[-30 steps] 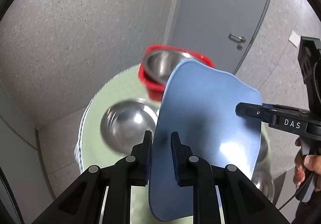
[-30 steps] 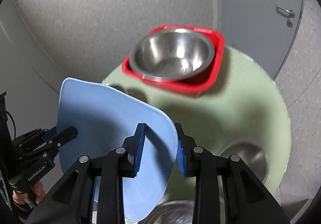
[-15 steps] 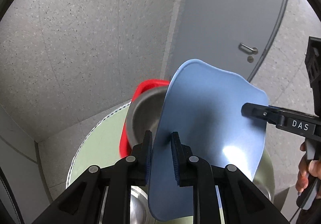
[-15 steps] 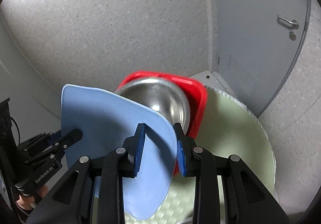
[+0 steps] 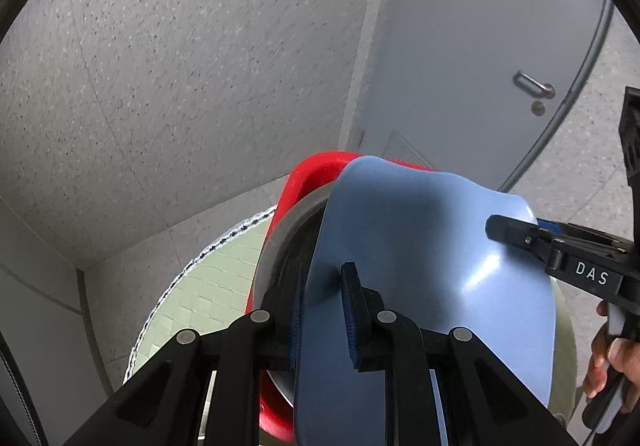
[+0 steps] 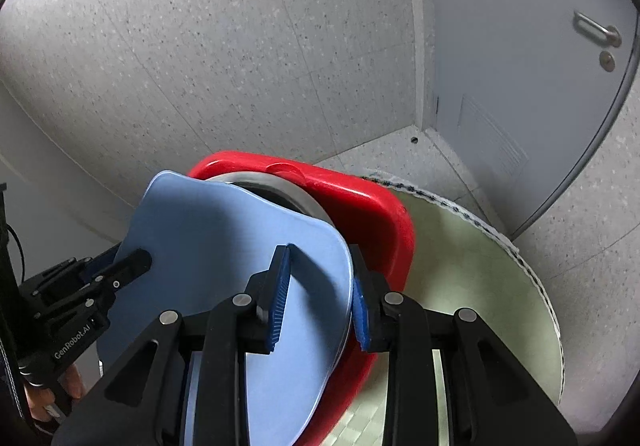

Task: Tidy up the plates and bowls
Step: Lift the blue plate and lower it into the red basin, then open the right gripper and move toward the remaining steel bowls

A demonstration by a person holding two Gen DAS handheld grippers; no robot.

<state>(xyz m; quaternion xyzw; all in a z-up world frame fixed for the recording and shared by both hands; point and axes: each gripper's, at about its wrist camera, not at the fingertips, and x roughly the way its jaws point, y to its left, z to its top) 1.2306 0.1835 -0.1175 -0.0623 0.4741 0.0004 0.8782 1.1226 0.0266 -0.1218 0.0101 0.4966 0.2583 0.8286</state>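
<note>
A light blue plate (image 5: 420,266) (image 6: 224,246) is held between both grippers, one on each side edge. My left gripper (image 5: 322,306) is shut on its left rim; it also shows in the right wrist view (image 6: 132,266). My right gripper (image 6: 320,298) is shut on its right rim; it also shows in the left wrist view (image 5: 504,232). The plate hovers just over a steel bowl (image 5: 276,246) (image 6: 276,188) that sits in a red square plate (image 5: 316,170) (image 6: 360,202), and hides most of the bowl.
The red plate stands at the far side of a round pale green table (image 6: 480,286) (image 5: 208,286). Beyond it are a speckled wall and floor, and a grey door (image 5: 480,46) at the right.
Both grippers carried the blue plate forward and down over the bowl in the red plate. The other steel bowls on the table have dropped out of view.
</note>
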